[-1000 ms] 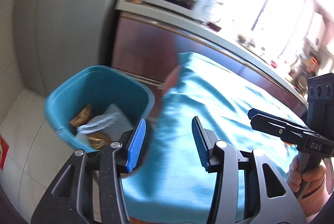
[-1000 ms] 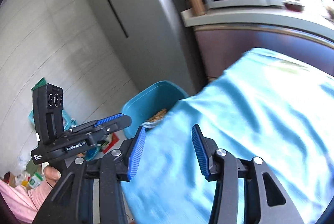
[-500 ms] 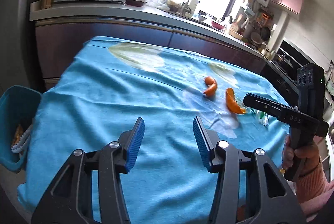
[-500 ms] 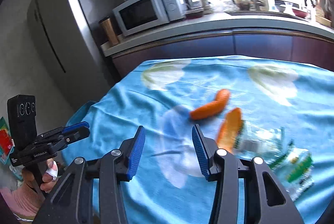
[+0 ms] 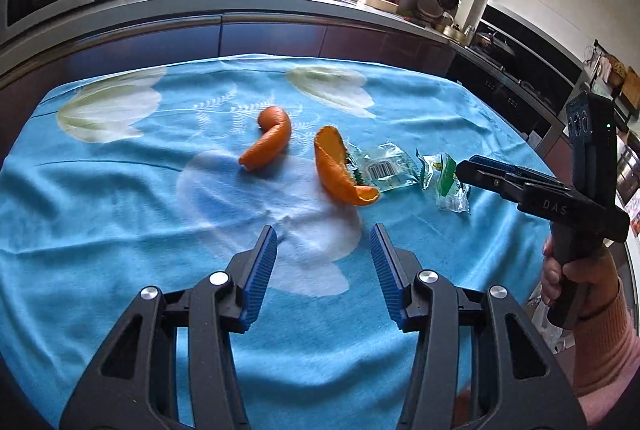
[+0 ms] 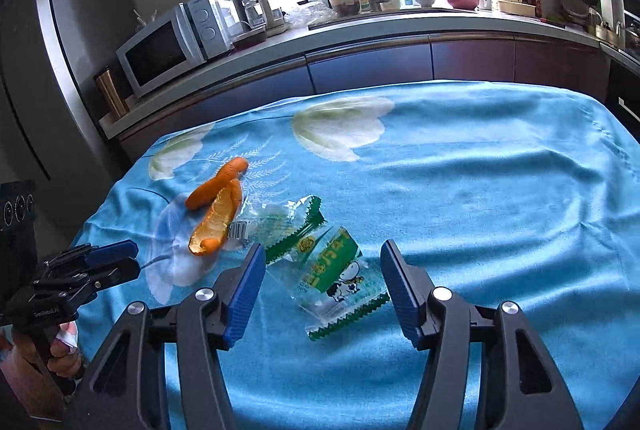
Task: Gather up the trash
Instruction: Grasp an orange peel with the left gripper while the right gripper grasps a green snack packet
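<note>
Trash litters the blue-clothed bench [image 6: 500,189]: two orange peels [image 5: 268,145] [image 5: 340,169] mid-frame, a clear wrapper [image 5: 386,169] beside them, and a green cartoon-dog wrapper [image 6: 336,278] low in the right view. Your right claw [image 6: 322,294] hangs spread around that wrapper; your left claw [image 5: 322,274] is spread, empty, near the peels. Thin film may slip or snag the cloth. Readable: "DAS" on the right handle, a barcode on the clear wrapper; the green wrapper's print is too small to read.
</note>
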